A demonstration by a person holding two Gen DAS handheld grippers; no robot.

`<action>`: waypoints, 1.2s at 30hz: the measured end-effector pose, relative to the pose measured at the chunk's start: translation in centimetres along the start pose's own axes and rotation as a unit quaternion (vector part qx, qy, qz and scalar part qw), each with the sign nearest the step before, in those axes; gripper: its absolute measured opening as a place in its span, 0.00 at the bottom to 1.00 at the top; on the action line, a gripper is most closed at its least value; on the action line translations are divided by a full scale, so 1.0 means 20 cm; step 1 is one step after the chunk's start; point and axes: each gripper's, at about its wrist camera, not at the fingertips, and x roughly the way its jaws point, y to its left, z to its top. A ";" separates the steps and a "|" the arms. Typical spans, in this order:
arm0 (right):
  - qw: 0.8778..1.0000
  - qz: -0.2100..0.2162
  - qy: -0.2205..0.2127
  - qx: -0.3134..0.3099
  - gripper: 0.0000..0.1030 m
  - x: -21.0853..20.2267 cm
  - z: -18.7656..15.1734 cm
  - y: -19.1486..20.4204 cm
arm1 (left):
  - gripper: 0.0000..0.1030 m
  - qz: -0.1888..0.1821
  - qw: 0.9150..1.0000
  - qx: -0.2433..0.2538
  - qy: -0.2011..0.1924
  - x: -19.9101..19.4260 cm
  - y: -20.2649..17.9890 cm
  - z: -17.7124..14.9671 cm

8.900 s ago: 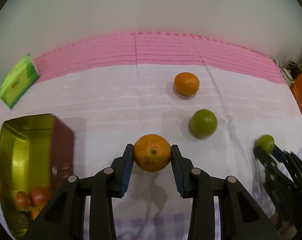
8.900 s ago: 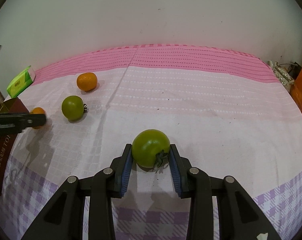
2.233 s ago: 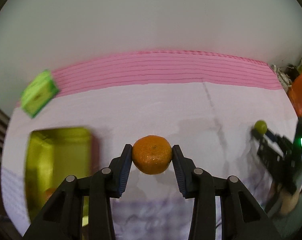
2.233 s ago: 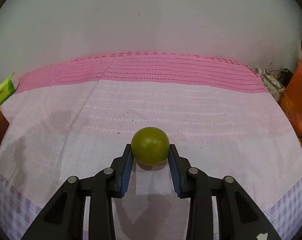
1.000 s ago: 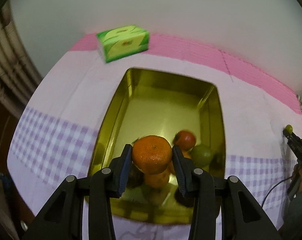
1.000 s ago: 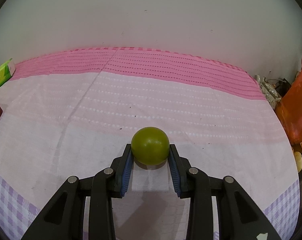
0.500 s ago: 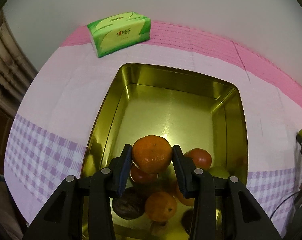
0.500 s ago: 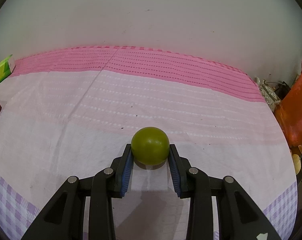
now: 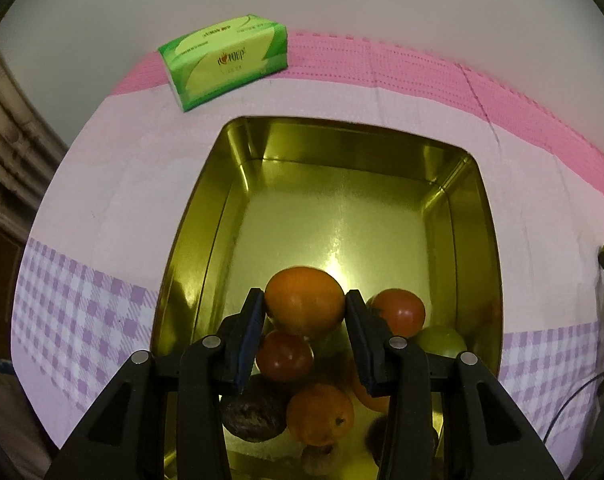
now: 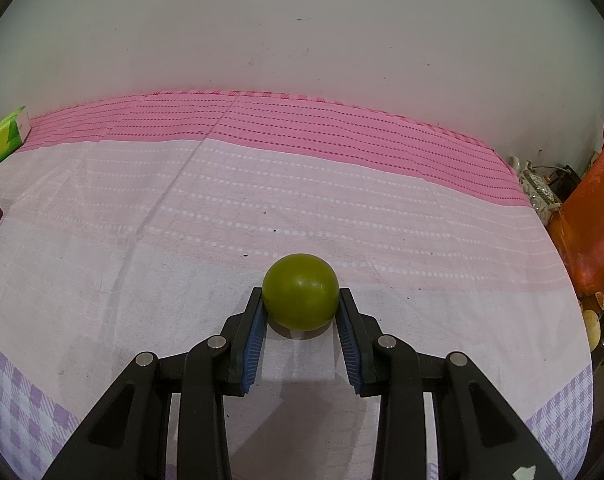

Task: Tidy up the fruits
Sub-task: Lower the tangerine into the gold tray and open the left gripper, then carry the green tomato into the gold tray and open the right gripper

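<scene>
In the left wrist view, the left gripper point(image 9: 305, 312) is pointed steeply down over the near end of a gold tin point(image 9: 490, 248). An orange point(image 9: 304, 300) is gripped between its two blue pads point(image 9: 251, 338), one pad pressed against each side of the fruit, which is held above the fruit already lying in the tin. Directly below the held orange a red tomato point(image 9: 284, 356) is seen, and nearer still a second orange point(image 9: 320, 414) and a dark brown fruit point(image 9: 254, 416). To the right of the gripper another red tomato point(image 9: 398, 312) and a green fruit point(image 9: 440, 340) lie against the tin's right wall. The far half of the tin floor is bare. The tin is set on a pink and lilac cloth point(image 9: 114, 208), with a green tissue pack point(image 9: 224, 60) beyond its far left corner.

In the right wrist view, the right gripper point(image 10: 300, 316) is clenched on a green tomato point(image 10: 300, 296), which sits between the pad tips at the far end of the fingers, just above the cloth point(image 10: 342, 200). The tissue pack point(image 10: 2, 140) is seen at the far left edge, well apart from the gripper
</scene>
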 end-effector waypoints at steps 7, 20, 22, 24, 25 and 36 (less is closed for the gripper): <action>1.000 -0.004 -0.001 -0.005 0.31 0.00 0.00 0.01 | 0.49 0.000 1.000 -0.002 0.003 0.01 0.00 -0.01; 1.000 0.007 -0.001 -0.003 0.31 0.00 0.00 0.00 | 0.56 0.013 0.999 -0.004 -0.050 -0.25 0.05 -0.14; 1.000 0.014 -0.001 -0.002 0.31 0.00 0.00 -0.01 | 0.56 0.012 0.998 -0.011 -0.058 -0.30 0.08 -0.17; 1.000 0.019 -0.001 -0.001 0.31 0.00 0.00 -0.01 | 0.57 0.015 0.998 -0.019 -0.063 -0.33 0.10 -0.18; 1.000 0.020 0.000 -0.002 0.31 0.00 0.00 -0.01 | 0.57 0.016 0.997 -0.023 -0.067 -0.35 0.12 -0.19; 0.997 0.075 -0.028 0.004 0.31 -0.23 0.07 0.11 | 0.64 0.035 0.996 -0.039 -0.078 -0.42 0.19 -0.30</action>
